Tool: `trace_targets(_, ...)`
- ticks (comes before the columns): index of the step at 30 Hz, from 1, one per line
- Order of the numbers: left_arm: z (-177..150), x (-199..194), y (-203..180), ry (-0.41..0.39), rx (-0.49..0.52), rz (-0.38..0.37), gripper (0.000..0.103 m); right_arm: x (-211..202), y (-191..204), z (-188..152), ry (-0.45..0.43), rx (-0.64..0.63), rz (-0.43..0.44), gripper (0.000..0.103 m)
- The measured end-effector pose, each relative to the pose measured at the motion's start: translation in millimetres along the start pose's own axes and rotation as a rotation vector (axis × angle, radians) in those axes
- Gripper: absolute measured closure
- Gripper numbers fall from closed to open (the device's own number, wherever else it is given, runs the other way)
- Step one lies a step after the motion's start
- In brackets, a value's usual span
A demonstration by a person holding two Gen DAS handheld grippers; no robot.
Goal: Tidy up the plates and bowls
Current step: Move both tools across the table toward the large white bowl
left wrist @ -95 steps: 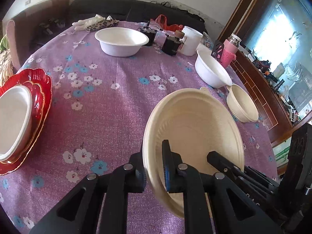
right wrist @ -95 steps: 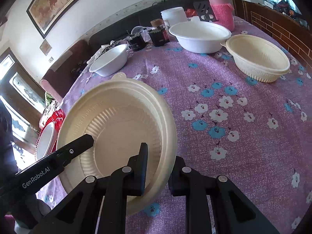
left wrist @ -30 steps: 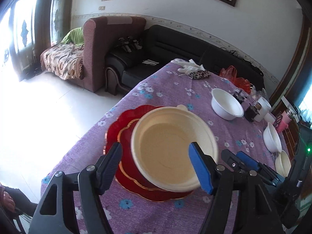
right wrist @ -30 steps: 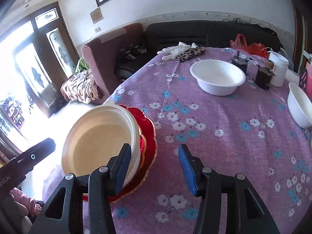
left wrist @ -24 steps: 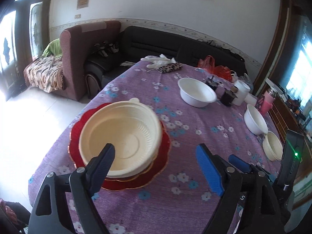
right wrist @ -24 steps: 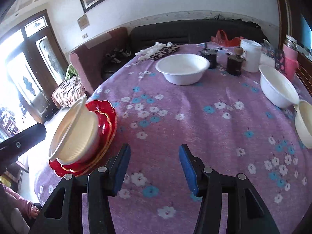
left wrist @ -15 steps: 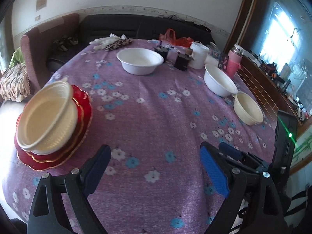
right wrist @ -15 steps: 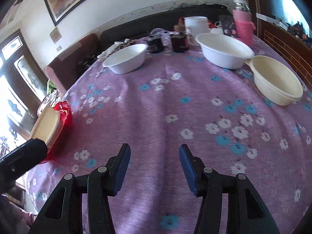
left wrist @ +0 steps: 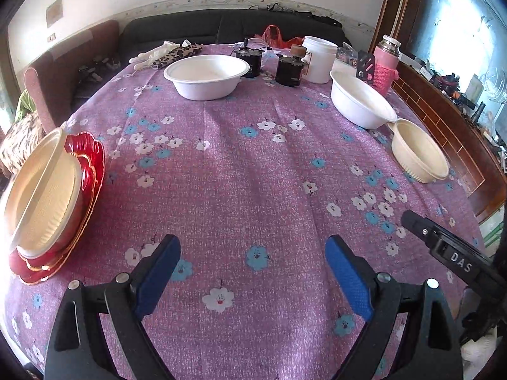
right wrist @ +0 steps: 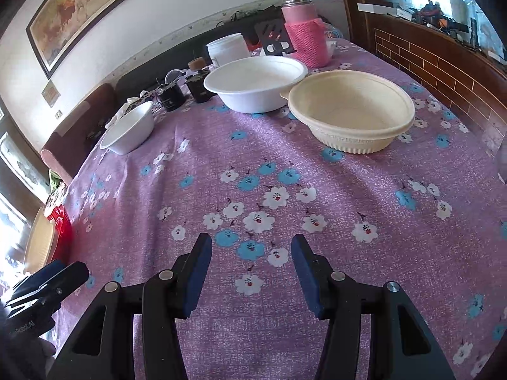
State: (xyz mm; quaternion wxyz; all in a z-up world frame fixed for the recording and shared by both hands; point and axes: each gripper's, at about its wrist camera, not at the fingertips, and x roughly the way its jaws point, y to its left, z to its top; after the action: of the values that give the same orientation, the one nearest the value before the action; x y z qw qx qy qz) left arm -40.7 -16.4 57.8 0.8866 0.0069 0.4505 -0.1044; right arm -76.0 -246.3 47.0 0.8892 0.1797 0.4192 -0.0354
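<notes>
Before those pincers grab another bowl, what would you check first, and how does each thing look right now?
1. Left gripper open and empty: ok.
2. Right gripper open and empty: ok.
3. Cream ribbed plastic bowl seated on the red scalloped plates: not ok, it sits tilted.
4. Next cream ribbed bowl upright and unobstructed on top: ok.
5. Gap between it and the large white foam bowl: cannot tell, rims look touching.
6. Purple floral tablecloth clear between right gripper and bowl: ok.

Home living-dining room — black sofa, framed painting, floral-clothed dining table, armchair
</notes>
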Motion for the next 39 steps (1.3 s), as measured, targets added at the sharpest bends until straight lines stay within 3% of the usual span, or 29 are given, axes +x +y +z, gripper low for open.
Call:
trace_targets(5,7.5,-0.9,-11.1,-0.086,0.050,0.100,0.011,1.1,-3.4,1.2,-0.003,0.007,-0.004,0.047)
trace_targets(12,16.6,-2.6,-20.4,-0.161,0.080,0.144,0.011,-3.3,-12.4,8.0,-0.034,0.010,-0.033,0.047)
trace_targets(21,28.0,10.2,-21.6,-0.155,0.065,0.140,0.011,-1.6,-7.4,21.4,-0.038,0.017,-0.026,0.047)
trace_targets(24,30.7,11.8,-17.1,-0.151,0.049,0.145,0.011,-8.8,15.0,44.5,-0.072,0.031,0.056,0.047)
trace_targets(28,33.8,11.8,-9.0,-0.152,0.038,0.151,0.011,-10.8,50.8,56.4,-0.084,-0.030,0.152,0.039)
trace_targets(33,39.6,19.8,-2.6,-0.143,0.018,0.136,0.011,-1.0,47.9,48.1,-0.069,-0.069,0.095,0.039)
trace_targets(39,44.1,35.4,-9.7,-0.103,0.018,0.096,0.011,-8.2,1.4,50.6,-0.087,0.001,0.026,0.039)
